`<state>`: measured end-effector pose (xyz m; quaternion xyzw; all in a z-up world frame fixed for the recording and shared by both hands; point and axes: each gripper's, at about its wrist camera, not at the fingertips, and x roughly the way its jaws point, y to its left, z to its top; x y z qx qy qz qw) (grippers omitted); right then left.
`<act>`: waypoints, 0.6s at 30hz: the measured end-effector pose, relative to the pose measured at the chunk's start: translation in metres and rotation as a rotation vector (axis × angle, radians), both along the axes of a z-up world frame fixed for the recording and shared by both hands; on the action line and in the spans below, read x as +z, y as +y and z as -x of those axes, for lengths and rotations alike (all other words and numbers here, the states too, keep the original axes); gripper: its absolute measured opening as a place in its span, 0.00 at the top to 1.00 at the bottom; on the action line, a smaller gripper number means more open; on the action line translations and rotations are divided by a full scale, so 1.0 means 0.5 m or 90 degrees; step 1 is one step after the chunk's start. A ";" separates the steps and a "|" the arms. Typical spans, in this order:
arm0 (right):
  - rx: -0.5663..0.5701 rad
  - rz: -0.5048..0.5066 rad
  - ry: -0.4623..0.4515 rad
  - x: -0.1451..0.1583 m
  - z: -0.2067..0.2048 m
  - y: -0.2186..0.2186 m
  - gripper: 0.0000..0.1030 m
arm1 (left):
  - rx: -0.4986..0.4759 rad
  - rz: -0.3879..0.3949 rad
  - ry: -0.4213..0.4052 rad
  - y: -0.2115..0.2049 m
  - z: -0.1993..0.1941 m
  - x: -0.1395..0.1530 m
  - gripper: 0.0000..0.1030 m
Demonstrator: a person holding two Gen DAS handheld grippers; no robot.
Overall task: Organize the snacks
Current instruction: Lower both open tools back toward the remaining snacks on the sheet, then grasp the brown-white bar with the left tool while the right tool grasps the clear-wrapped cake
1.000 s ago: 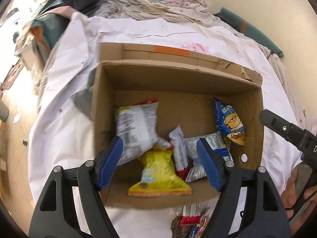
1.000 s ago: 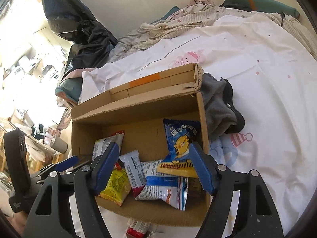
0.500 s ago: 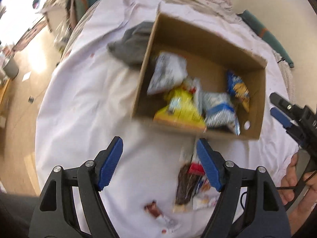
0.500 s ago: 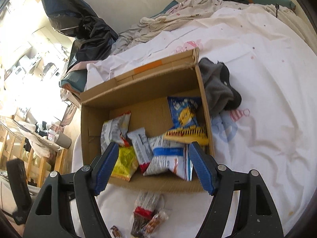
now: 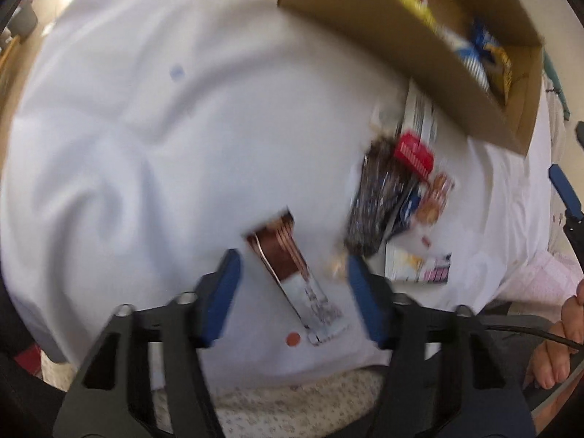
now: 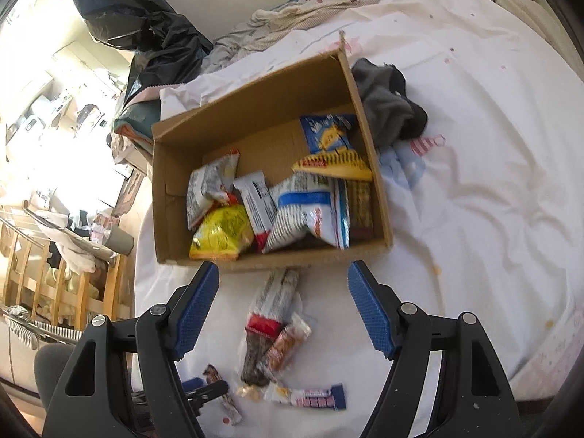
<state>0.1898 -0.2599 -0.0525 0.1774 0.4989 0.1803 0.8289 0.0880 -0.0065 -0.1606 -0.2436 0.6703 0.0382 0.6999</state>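
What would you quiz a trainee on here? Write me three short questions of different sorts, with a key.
1. True or false: the left gripper is shut on the brown snack bar.
2. The grey cloth lies: A) inside the cardboard box; B) outside the box, beside its wall, on the white sheet; C) under the loose snacks in front of the box.
3. Fill in: the yellow packet lies ___ the box.

Key
1. False: the gripper is open, and the bar lies on the sheet between its fingers.
2. B
3. inside
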 end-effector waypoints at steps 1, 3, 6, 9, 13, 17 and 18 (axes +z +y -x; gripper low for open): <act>-0.003 0.000 0.003 -0.003 0.006 -0.004 0.26 | -0.004 -0.007 0.001 -0.009 0.003 -0.002 0.56; -0.010 0.000 0.012 -0.010 0.012 -0.013 0.26 | -0.029 -0.022 -0.004 -0.028 0.004 -0.001 0.75; -0.025 -0.005 0.041 -0.031 0.018 -0.025 0.26 | -0.089 -0.041 0.004 -0.054 -0.001 -0.001 0.86; -0.035 -0.033 0.092 -0.062 0.016 -0.029 0.26 | -0.116 -0.053 0.004 -0.056 -0.006 0.011 0.87; -0.031 -0.070 0.164 -0.108 0.015 -0.017 0.26 | -0.130 -0.086 -0.018 -0.038 -0.024 0.050 0.86; -0.029 -0.103 0.222 -0.146 0.016 -0.002 0.26 | -0.150 -0.119 -0.048 -0.011 -0.052 0.102 0.86; -0.027 -0.101 0.233 -0.154 0.016 0.004 0.26 | -0.156 -0.127 -0.055 -0.006 -0.058 0.113 0.86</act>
